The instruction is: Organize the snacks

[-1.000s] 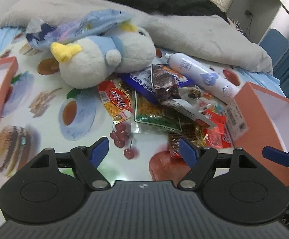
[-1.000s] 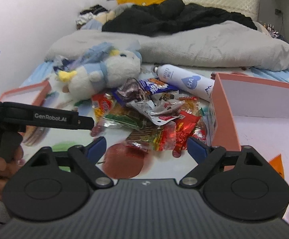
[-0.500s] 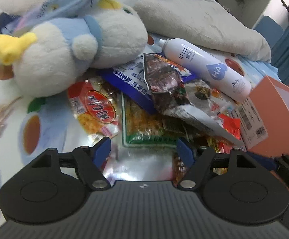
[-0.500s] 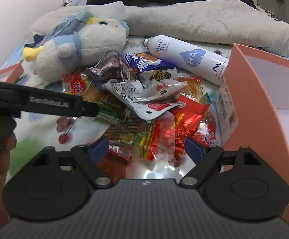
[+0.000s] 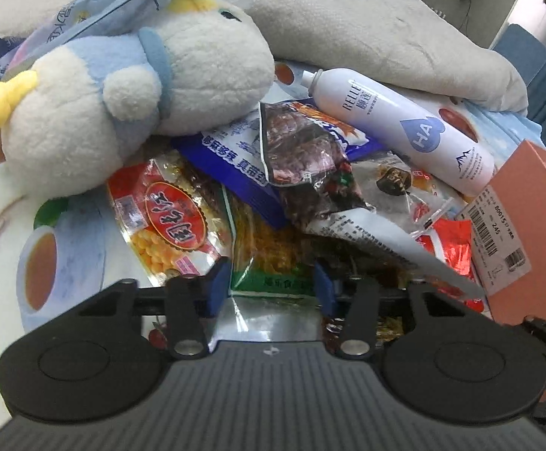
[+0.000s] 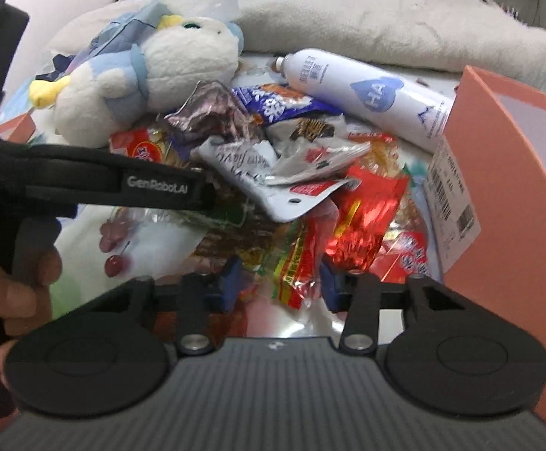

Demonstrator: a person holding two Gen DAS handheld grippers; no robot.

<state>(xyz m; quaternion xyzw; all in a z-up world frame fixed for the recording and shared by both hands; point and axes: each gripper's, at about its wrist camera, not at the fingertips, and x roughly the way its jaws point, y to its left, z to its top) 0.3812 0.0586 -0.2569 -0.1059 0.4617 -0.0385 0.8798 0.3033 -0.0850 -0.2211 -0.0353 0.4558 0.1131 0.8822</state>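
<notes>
A heap of snack packets lies on the printed cloth. In the left wrist view my left gripper [image 5: 273, 287] is open, its blue fingertips on either side of the green packet [image 5: 269, 259]. Around it lie a red corn packet [image 5: 171, 221], a blue packet [image 5: 235, 165] and a dark crinkled packet [image 5: 303, 158]. In the right wrist view my right gripper [image 6: 280, 282] is open around the end of a red and green packet [image 6: 295, 263], with a shiny red packet [image 6: 367, 221] just beyond. The left gripper's body [image 6: 96, 180] crosses that view at left.
A white and blue plush toy [image 5: 134, 86] lies left of the heap and a white spray bottle [image 5: 404, 127] behind it. An orange box [image 6: 506, 188] stands at the right, another orange box edge [image 6: 13, 131] at far left. A grey blanket [image 5: 367, 26] lies behind.
Both grippers have moved forward and down into the snack heap. Their fingers have closed in partway, the left around the green packet, the right around the red and green packet.
</notes>
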